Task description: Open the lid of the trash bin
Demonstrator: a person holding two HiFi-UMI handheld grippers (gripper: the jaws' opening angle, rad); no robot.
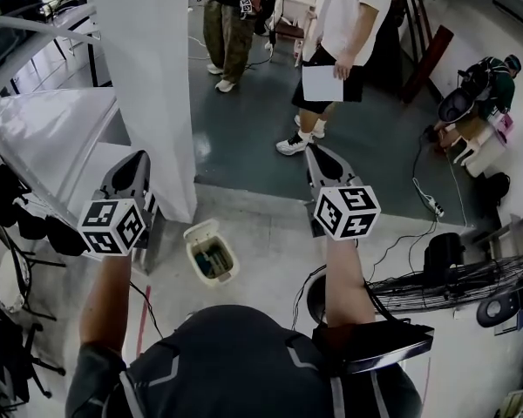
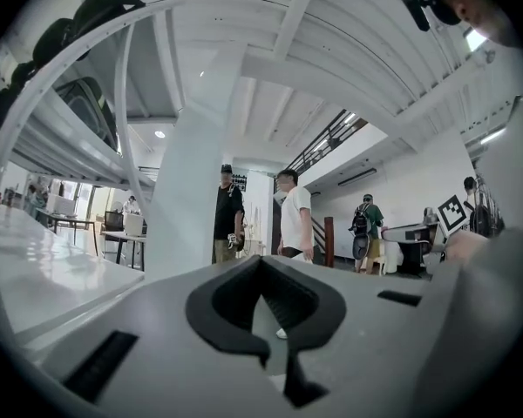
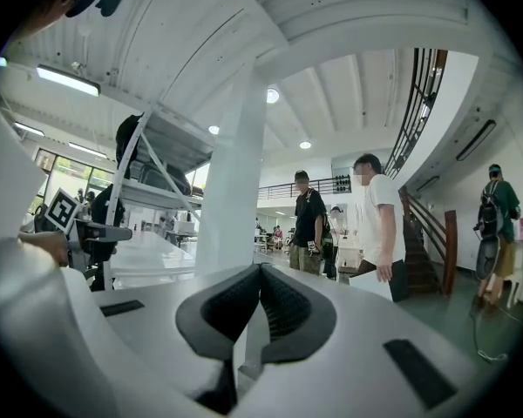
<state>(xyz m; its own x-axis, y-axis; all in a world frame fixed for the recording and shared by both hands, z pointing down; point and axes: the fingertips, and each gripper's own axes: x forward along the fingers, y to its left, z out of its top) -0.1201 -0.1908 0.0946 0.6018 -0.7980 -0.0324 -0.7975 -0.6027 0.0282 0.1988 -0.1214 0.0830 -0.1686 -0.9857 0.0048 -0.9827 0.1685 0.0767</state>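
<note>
**Container.** The trash bin (image 1: pixel 211 252) is standing on the pale floor at the foot of the white pillar (image 1: pixel 148 85), just off its near corner. It is a small cream bin and is showing its open mouth to the head view. A cream flap at the rim nearest the pillar is probably the lid tipped back, though the bin is too small in the view to confirm this. Something dark blue-green is lying inside; it cannot be identified.

**Tongs.** The left gripper (image 1: pixel 139 157) is being held up in front of the pillar's left edge, tongs pointing away from the person. In the left gripper view its tongs (image 2: pixel 261 259) are meeting at the tips with nothing between them. The right gripper (image 1: pixel 314 151) is being held up to the right of the pillar. Its tongs (image 3: pixel 261 268) are likewise pressing together at the tips and gripping nothing.

**Relation.** In the head view the bin is sitting between the two grippers and nearer the person than the pillar is. It is lying well apart from both tongs. Neither gripper view is showing the bin; both are looking out level past the pillar.
</note>
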